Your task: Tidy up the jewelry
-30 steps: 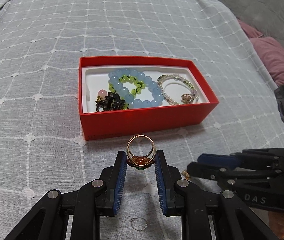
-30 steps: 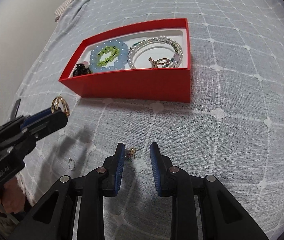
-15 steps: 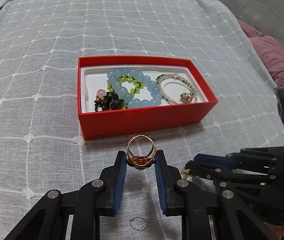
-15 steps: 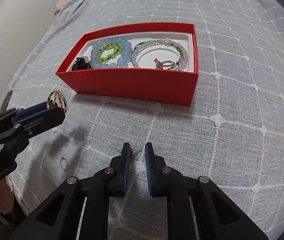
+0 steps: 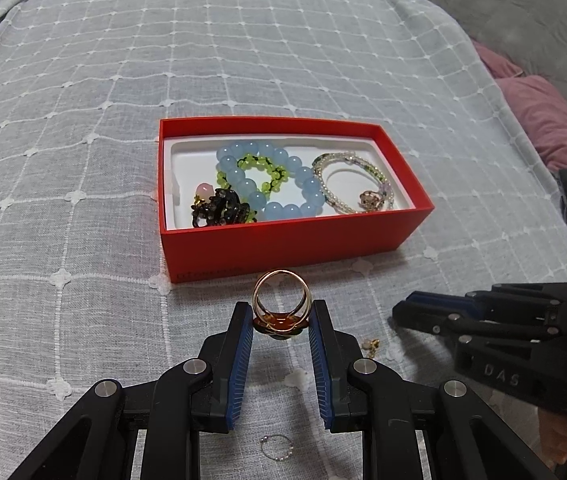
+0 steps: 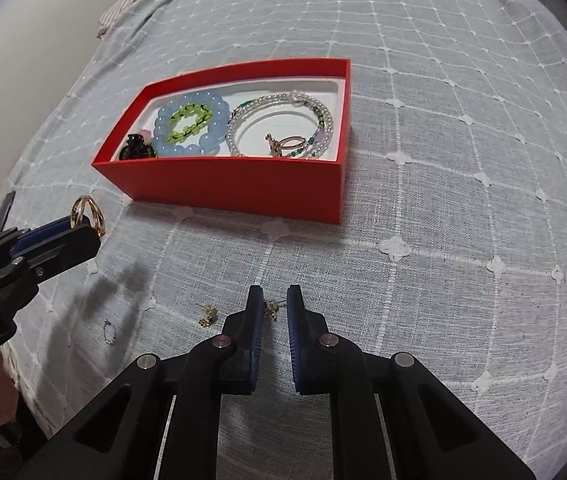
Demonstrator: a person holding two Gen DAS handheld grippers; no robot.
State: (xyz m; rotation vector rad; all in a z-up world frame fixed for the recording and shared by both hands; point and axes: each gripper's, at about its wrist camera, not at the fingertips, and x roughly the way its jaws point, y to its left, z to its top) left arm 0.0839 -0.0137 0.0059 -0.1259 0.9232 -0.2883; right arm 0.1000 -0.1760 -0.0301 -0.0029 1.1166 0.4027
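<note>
The left gripper (image 5: 281, 314) clamps a gold ring (image 5: 280, 300) upright, just short of the red box (image 5: 283, 240) (bracelets already inside). The right gripper (image 6: 274, 304) is narrowly parted around a small earring (image 6: 270, 307); contact unclear. Another earring (image 6: 208, 314) lies beside it on the bedspread (image 6: 443, 240).

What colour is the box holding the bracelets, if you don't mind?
The box is red with a white lining, clearest in the left wrist view.

Gold ring (image 5: 281, 304) upright, just before the bracelet-filled red box (image 5: 283, 240)
</note>
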